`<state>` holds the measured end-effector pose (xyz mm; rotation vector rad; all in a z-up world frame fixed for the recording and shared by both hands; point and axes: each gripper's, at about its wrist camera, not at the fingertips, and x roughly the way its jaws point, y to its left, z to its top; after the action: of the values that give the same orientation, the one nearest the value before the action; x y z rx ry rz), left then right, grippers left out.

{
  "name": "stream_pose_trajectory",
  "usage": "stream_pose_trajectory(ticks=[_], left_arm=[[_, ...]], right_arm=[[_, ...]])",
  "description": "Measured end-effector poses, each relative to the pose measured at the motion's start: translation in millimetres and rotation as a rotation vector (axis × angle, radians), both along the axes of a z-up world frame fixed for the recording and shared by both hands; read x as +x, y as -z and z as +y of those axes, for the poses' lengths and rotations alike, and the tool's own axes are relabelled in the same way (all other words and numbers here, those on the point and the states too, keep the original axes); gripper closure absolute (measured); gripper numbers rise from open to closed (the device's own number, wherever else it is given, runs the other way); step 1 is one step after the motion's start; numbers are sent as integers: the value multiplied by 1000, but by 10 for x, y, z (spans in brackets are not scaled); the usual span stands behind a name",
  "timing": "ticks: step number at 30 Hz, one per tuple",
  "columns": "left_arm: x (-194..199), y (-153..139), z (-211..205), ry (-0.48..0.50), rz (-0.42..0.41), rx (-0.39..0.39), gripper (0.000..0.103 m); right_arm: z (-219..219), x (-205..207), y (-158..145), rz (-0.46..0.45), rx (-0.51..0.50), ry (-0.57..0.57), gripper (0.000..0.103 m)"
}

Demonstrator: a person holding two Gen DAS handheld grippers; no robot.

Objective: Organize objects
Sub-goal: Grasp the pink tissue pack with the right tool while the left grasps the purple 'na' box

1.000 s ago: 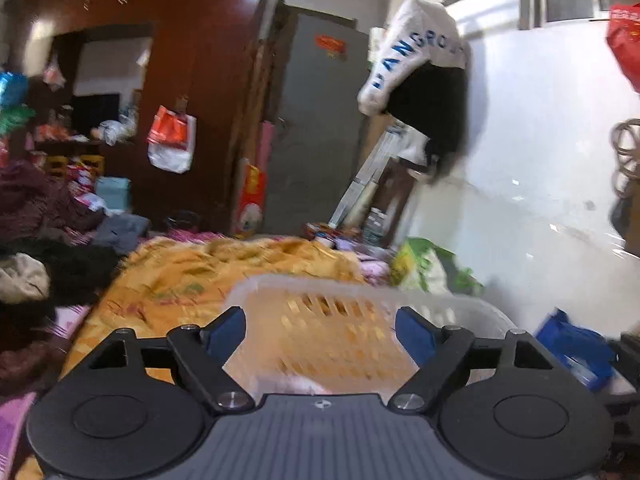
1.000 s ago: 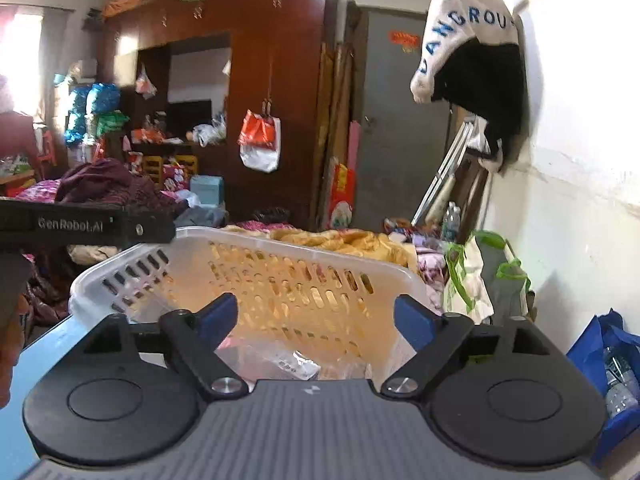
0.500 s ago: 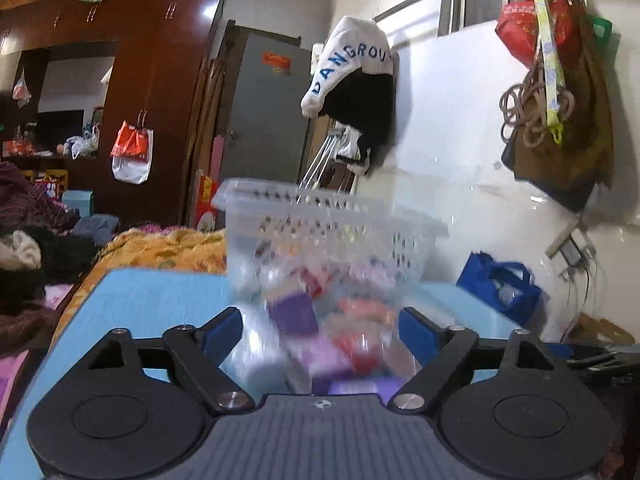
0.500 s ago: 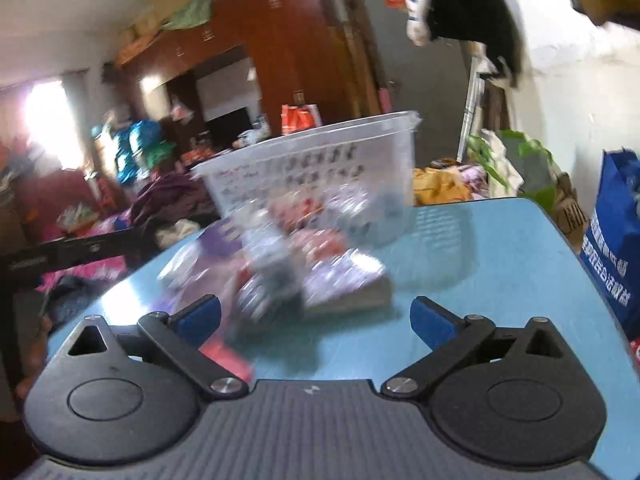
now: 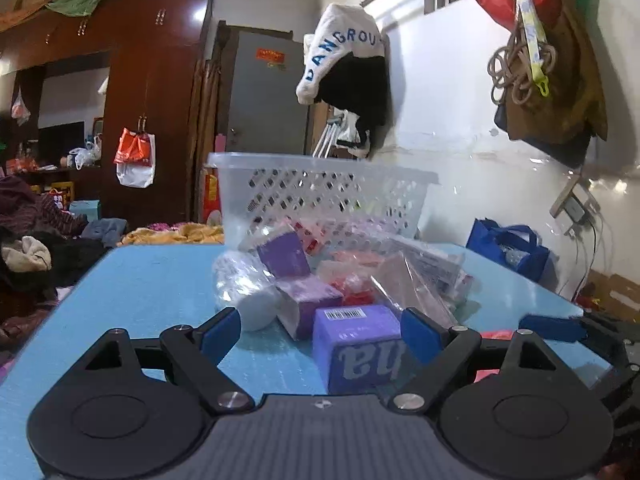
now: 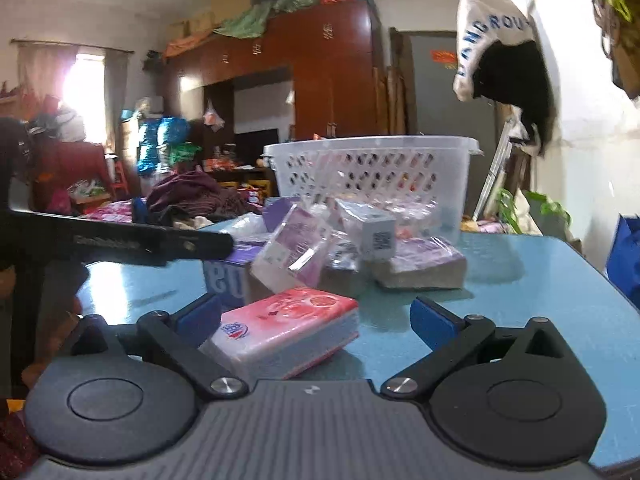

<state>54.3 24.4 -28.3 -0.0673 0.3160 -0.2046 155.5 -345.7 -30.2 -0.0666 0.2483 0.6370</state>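
A white perforated basket [image 5: 320, 204] stands upright at the far side of the blue table [image 5: 152, 280]; it also shows in the right wrist view [image 6: 372, 176]. A heap of packets and boxes lies in front of it. My left gripper [image 5: 320, 330] is open, with a purple box [image 5: 356, 344] lying between its fingers on the table. My right gripper [image 6: 316, 322] is open, low over the table, with a pink tissue pack [image 6: 288, 330] lying between its fingers. A white wrapped roll [image 5: 248, 288] and clear bagged packets [image 6: 296, 248] lie in the heap.
The left gripper's black body [image 6: 120, 244] crosses the left of the right wrist view. A blue bag [image 5: 508, 248] sits beyond the table's right edge by the white wall. Clothes piles [image 5: 32, 248] lie to the left. A wardrobe [image 5: 152, 100] stands behind.
Both grippers dropped from basket height to table level and drew back. The heap of packets and boxes now lies on the table in front of the basket.
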Motion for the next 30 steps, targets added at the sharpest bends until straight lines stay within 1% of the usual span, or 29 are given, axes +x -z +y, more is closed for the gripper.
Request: stream_pose_trajectory(ticks=[1,4,8,11,13,14,15,19,22,24,28,30], left_arm=[[3,24,-5,5,3,-2,13],[10,72,-49,13,9,7,13],[12,95,-99,17,11,24,13],[18,106,-99,22,16,21,13],[30,113,-109,23,20,28,13],[34,117,-117,23,22,31,14],[36,119,-124,24,24,31,13],[32,116,-151,29,18,46,13],[29,117,-157,30,17,46,13],[37,113,-175,26,16,53,13],[43,126,-198,30,21,63,13],[38,130,-205,30,20,70,13]], right_arm=[[-13,-8,1,-6,2,-8,0],[-33,25,-6,15,14,-53,0],[-16,6,23,15,4,-102,1],[-22,11,1,17,3,-110,6],[-29,-15,3,14,-3,-118,12],[-33,-29,8,12,-3,-122,19],[-43,-34,2,12,-2,-125,21],[-65,-20,-14,23,-12,-138,24],[-104,-15,-20,19,-16,-121,26],[-155,0,-37,19,-11,-106,31],[-275,85,-54,39,10,-77,32],[-309,123,-49,53,17,-92,28]])
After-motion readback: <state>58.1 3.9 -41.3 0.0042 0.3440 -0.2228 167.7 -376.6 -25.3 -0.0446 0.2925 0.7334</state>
